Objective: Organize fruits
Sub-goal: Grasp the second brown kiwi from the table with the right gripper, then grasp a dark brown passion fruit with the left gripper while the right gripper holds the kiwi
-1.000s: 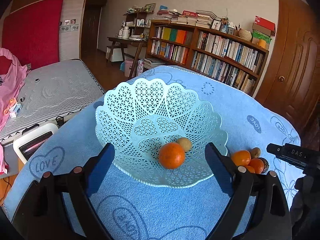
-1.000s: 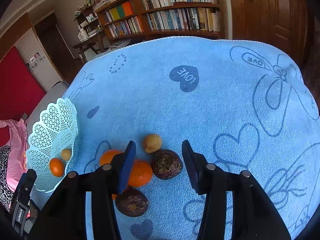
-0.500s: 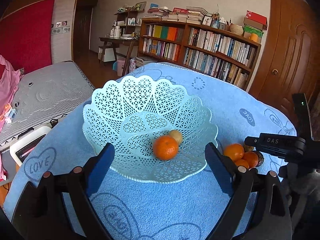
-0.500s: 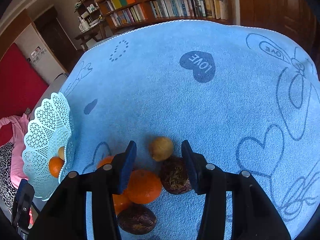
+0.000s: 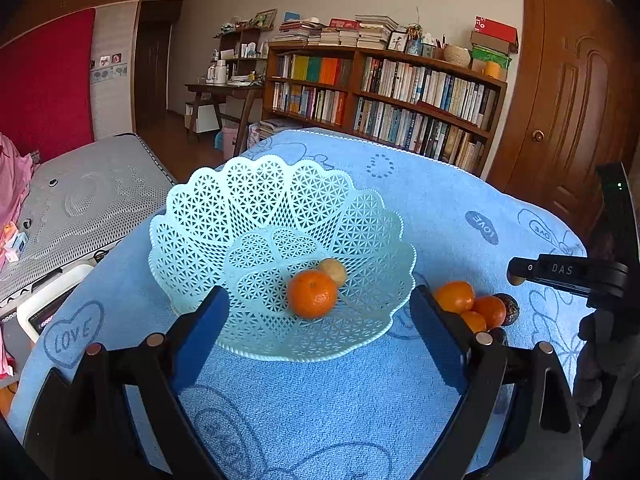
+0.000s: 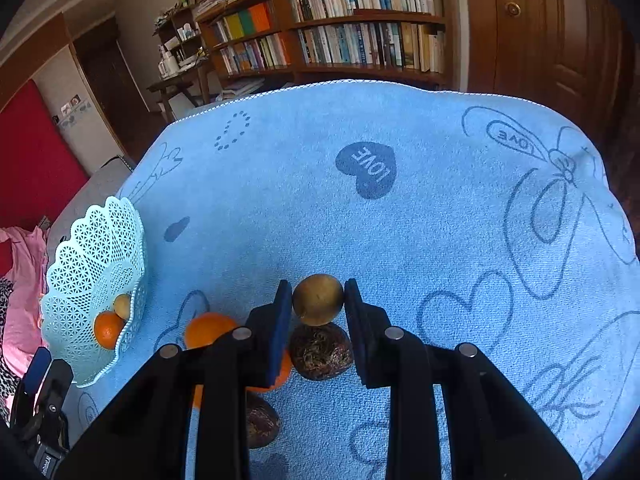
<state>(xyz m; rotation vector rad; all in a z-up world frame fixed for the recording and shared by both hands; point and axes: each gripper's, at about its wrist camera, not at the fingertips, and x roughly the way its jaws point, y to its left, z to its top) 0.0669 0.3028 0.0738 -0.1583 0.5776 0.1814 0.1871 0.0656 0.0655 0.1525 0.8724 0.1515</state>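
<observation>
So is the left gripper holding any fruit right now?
No, the left gripper is wide open and empty, with the basket sitting on the cloth between its fingers.

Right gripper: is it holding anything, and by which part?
The right gripper has its jaws closed on the small yellow-brown fruit, gripping its left and right sides. The left gripper holds nothing.

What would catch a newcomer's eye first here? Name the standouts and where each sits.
The right gripper has its blue pads against both sides of a small yellow-brown fruit on the blue towel, just beyond a wrinkled dark fruit. Off to the left, the pale mint lattice basket holds an orange and another yellow-brown fruit. The left gripper hangs open in front of it.
</observation>
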